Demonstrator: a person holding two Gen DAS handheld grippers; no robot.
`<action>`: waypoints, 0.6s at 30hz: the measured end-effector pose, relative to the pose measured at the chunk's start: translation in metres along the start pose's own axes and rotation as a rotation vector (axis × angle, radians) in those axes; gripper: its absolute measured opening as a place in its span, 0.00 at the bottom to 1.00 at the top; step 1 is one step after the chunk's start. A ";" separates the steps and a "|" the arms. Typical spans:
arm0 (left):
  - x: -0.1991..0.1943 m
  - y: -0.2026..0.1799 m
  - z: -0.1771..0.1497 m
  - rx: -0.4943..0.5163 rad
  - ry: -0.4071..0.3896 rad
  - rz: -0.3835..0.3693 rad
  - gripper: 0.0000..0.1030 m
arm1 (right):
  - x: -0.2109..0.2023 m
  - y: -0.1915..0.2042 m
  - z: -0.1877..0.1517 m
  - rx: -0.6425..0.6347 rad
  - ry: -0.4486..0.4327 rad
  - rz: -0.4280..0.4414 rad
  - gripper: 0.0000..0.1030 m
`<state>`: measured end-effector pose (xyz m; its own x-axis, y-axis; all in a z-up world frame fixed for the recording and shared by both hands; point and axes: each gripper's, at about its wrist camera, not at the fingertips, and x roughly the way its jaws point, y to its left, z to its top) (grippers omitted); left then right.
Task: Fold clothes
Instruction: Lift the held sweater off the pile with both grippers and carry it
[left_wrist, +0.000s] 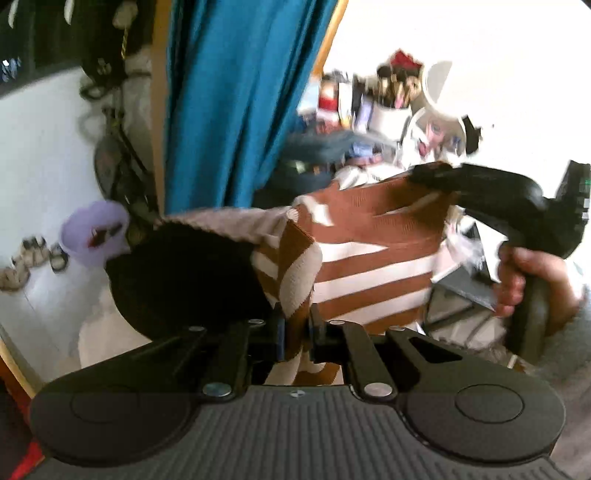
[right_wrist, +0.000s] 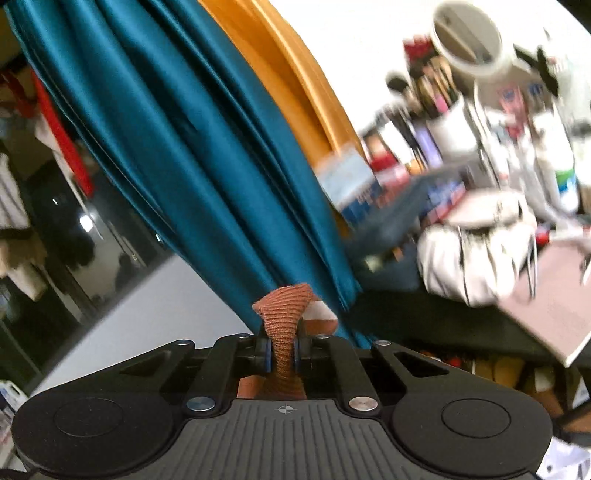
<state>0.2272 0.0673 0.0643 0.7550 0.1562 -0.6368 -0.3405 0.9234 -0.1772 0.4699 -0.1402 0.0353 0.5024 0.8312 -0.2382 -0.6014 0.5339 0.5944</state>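
Note:
A brown and white striped knit garment (left_wrist: 373, 258) hangs stretched in the air between my two grippers. My left gripper (left_wrist: 297, 332) is shut on a bunched fold of it at the bottom middle of the left wrist view. The right gripper (left_wrist: 436, 177) shows there from outside, held by a hand (left_wrist: 517, 280), pinching the garment's upper right edge. In the right wrist view, my right gripper (right_wrist: 283, 352) is shut on a twisted brown ribbed piece of the garment (right_wrist: 286, 310) that sticks up between its pads. A dark cloth (left_wrist: 177, 273) lies left of the stripes.
A teal curtain (left_wrist: 236, 103) hangs straight ahead beside an orange frame (right_wrist: 295, 74). A cluttered shelf of boxes, cups and bags (left_wrist: 388, 110) fills the right. A lilac bucket (left_wrist: 94, 236) and several shoes (left_wrist: 33, 254) sit on the pale floor at left.

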 end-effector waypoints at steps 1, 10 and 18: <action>-0.008 0.000 0.001 -0.009 -0.032 -0.010 0.11 | -0.012 0.007 0.008 -0.003 -0.033 0.012 0.09; -0.088 -0.058 0.008 0.192 -0.388 -0.147 0.11 | -0.178 0.069 0.033 -0.100 -0.393 -0.121 0.08; -0.141 -0.113 -0.037 0.275 -0.518 -0.440 0.11 | -0.368 0.130 -0.024 -0.151 -0.576 -0.446 0.09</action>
<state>0.1390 -0.0720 0.1464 0.9808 -0.1665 -0.1012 0.1568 0.9829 -0.0970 0.1920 -0.3726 0.1812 0.9401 0.3392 0.0328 -0.3218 0.8518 0.4133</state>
